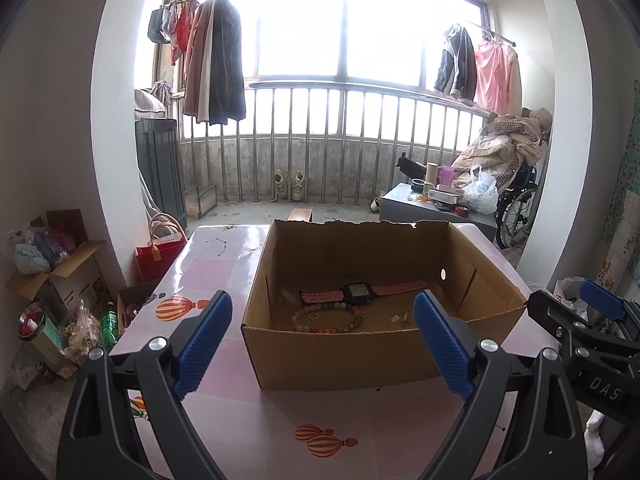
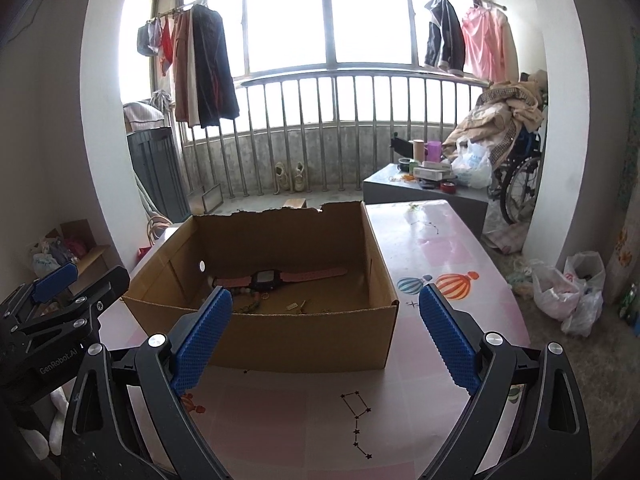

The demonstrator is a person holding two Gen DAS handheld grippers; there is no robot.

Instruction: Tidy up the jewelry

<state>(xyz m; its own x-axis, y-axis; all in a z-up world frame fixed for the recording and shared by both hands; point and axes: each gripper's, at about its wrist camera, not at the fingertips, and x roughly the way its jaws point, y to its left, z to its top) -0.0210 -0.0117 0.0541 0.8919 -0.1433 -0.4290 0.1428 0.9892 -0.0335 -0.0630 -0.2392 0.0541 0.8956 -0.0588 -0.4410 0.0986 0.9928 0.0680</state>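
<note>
We hold both grippers back from the box [image 1: 344, 354], low at six o'clock in each view, and nothing is between either pair of fingers. The left gripper [image 1: 322, 338] has its blue pads spread wide, one at seven o'clock and one at five, framing the near wall of the box; the right gripper [image 2: 326, 336] stands spread just as wide and just as empty. Our worry from here is the small stuff: if we reach in over the near wall at a shallow angle, a finger could catch the cardboard rim and shove the box along the pink table [image 1: 208, 276], or rake the beads and scatter the tiny pieces. Wide, ribbed pads may also fail to pinch the thin ring [image 1: 313, 315] lying flat on the floor of the box. The jewelry all lies inside the box: a watch [image 1: 356, 293] with a black face and pink strap laid flat toward twelve o'clock, a bead bracelet [image 1: 328, 322] of mixed pastel and green beads curving in front of it toward six, and a few small pale gold bits [image 1: 400, 317] at three o'clock of the beads, too small for us to name.
</note>
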